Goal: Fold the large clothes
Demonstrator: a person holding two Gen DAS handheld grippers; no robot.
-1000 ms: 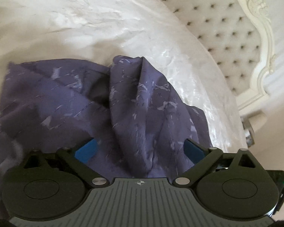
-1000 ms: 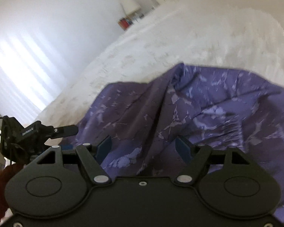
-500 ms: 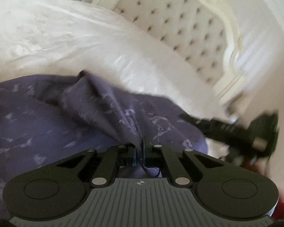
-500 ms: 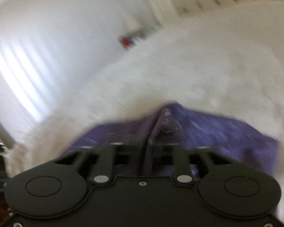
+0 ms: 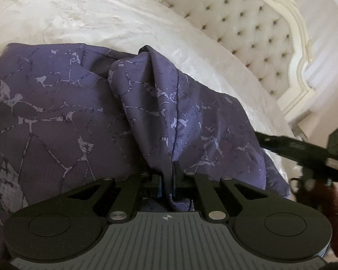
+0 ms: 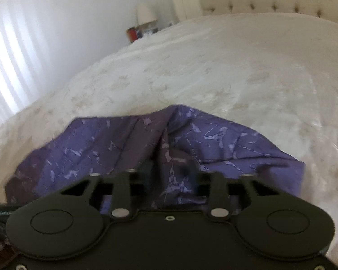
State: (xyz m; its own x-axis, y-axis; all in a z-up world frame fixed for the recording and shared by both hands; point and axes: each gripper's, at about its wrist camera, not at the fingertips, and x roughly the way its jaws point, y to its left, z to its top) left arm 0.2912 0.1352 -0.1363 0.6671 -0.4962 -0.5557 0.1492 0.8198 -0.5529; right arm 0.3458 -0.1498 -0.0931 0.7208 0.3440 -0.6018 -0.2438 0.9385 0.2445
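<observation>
A purple garment [image 5: 67, 117] with a pale cracked pattern lies rumpled on a white bedspread [image 5: 78, 18]. My left gripper [image 5: 167, 180] pinches a raised fold of it between its blue pads, and its jaws are opening very slightly with the cloth still clamped. In the right wrist view the same garment [image 6: 90, 148] spreads across the bedspread [image 6: 214, 67]. My right gripper [image 6: 171, 175] has a thick bunch of the cloth filling the gap between its fingers, and its jaws are closing on it.
A tufted cream headboard [image 5: 247, 22] stands at the far end of the bed. The black body of the other hand-held tool [image 5: 315, 155] and a red sleeve [image 5: 335, 220] show at the right edge. A lamp [image 6: 146, 15] stands beside the bed near a bright curtain.
Both grippers stood open over the garment a second ago. The left one has shut on a fold and shifted sideways. The right one has narrowed around a bunch of cloth.
</observation>
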